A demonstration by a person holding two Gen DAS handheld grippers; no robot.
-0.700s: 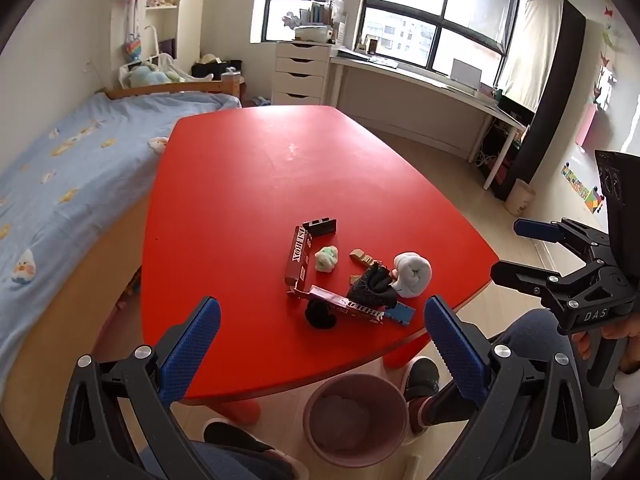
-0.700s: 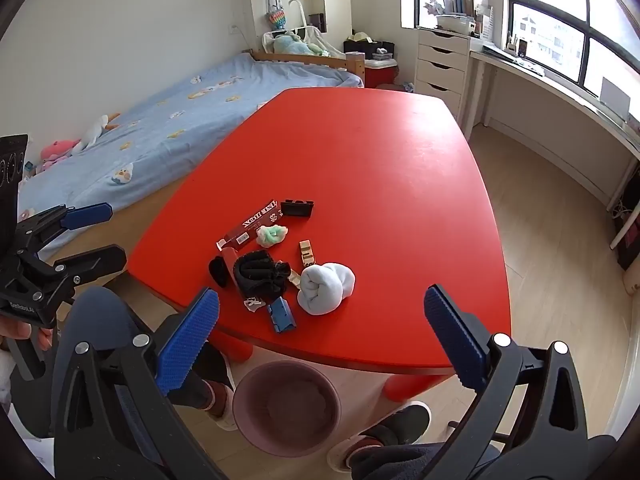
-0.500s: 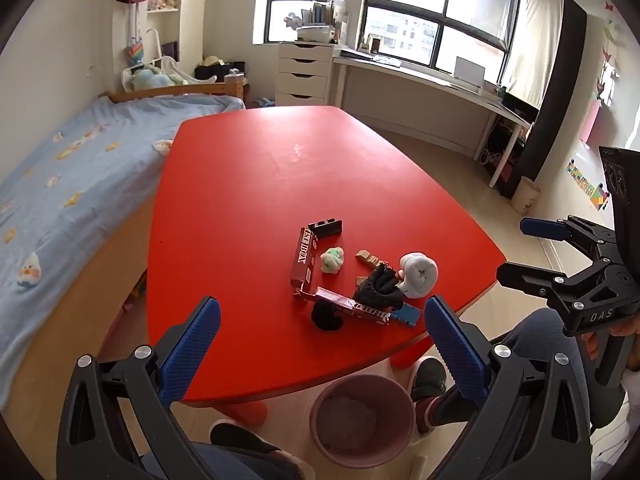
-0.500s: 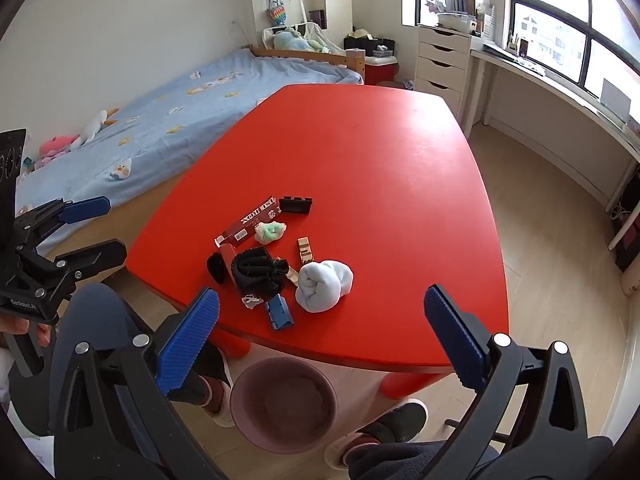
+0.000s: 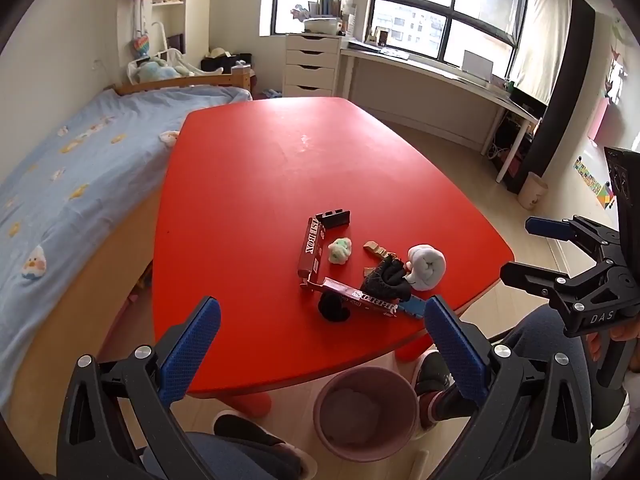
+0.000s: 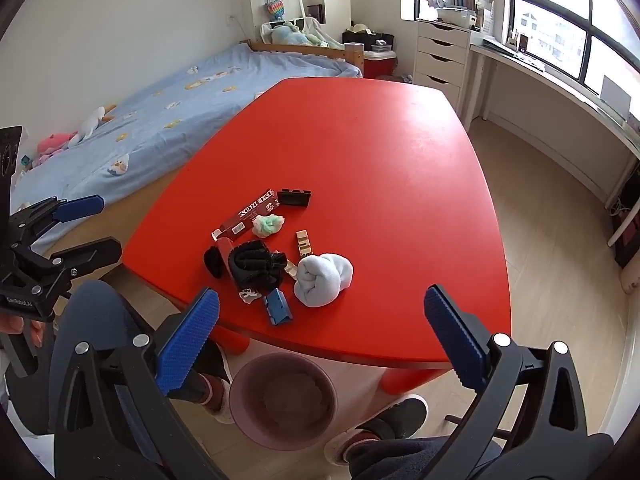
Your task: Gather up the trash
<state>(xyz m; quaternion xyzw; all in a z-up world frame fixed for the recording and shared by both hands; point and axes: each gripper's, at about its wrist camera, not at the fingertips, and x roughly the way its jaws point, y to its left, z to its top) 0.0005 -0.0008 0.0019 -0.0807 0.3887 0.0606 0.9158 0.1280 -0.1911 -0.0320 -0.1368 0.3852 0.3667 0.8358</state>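
Trash [image 6: 272,256] lies clustered at the desk [image 6: 360,152] edge above the bin [image 6: 282,400], probably for easy dropping; both grippers' jaws stand apart, empty.

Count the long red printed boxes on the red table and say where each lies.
2. One red box lies beside the green-white wad, just below the black block. The other red box lies nearer the table's front edge, partly under the black sock.

left tongs [image 5: 320,344] gaping, right tongs [image 6: 320,332] gaping, both tilted downward
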